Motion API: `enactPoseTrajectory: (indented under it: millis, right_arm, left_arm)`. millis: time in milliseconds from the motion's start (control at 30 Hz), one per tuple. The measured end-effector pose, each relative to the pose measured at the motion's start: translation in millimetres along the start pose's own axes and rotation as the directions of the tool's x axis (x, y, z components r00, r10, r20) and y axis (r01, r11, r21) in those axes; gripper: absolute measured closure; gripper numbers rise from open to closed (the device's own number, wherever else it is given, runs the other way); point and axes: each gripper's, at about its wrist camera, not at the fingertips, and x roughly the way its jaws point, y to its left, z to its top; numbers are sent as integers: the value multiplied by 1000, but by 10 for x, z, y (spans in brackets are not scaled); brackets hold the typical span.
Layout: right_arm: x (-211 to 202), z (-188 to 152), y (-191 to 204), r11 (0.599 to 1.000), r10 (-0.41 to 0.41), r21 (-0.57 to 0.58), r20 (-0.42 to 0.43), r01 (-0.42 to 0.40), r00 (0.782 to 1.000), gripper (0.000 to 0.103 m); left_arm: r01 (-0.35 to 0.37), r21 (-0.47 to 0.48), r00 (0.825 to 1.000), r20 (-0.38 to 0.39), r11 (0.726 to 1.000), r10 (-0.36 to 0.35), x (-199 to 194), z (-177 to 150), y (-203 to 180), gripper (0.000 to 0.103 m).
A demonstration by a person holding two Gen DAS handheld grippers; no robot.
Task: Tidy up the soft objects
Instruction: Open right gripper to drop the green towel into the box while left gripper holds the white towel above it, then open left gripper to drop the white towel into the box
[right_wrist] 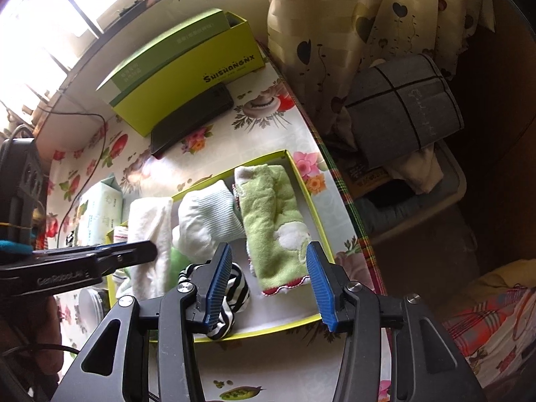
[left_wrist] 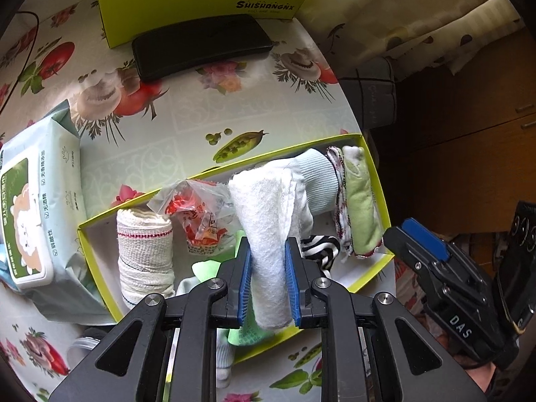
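Left gripper (left_wrist: pixel 268 278) clamps the rolled white fleecy cloth (left_wrist: pixel 264 221), long axis running near-to-far above the shallow yellow-green cardboard tray (left_wrist: pixel 100 216) (nearer hand). Right gripper (right_wrist: pixel 269 286) is open, empty.

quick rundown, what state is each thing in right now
white towel: rolled, pinched by the left gripper
right gripper: open, holding nothing
green towel: folded, lying in the tray
striped sock: bunched, in the tray
bandage roll: rolled up

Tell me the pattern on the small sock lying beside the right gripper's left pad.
Black and white stripes on the small sock, clearest in the right wrist view.
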Motion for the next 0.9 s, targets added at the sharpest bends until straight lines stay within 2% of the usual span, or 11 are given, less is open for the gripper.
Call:
enactPoseTrajectory:
  millis: [67,167,200,600,900]
  right_arm:
    - [-9,-10,20,1000,5,1,1,-5,1000,57]
    - [-21,-20,57,1000,9,-2,0,-9,1000,57]
    - [-25,-23,68,1000,9,-2,1,-9,1000,57]
    - [-180,-92,297,998,56,-28,6,-56,998,57]
    - [-306,-198,730,990,87,-109,-15,-88,996,57]
  left_arm:
    - [8,-5,1000,-11,1000,-8,1,-4,8,79]
    - [-9,11,1000,6,1000,9,-52,-28,2,67]
    - [-5,12,1000,13,1000,4,-78,-36,1,66]
    - [-23,70,997,72,997,17,-448,-200,0,66]
    - [-44,59,991,130,997,36,-793,-450,217,66]
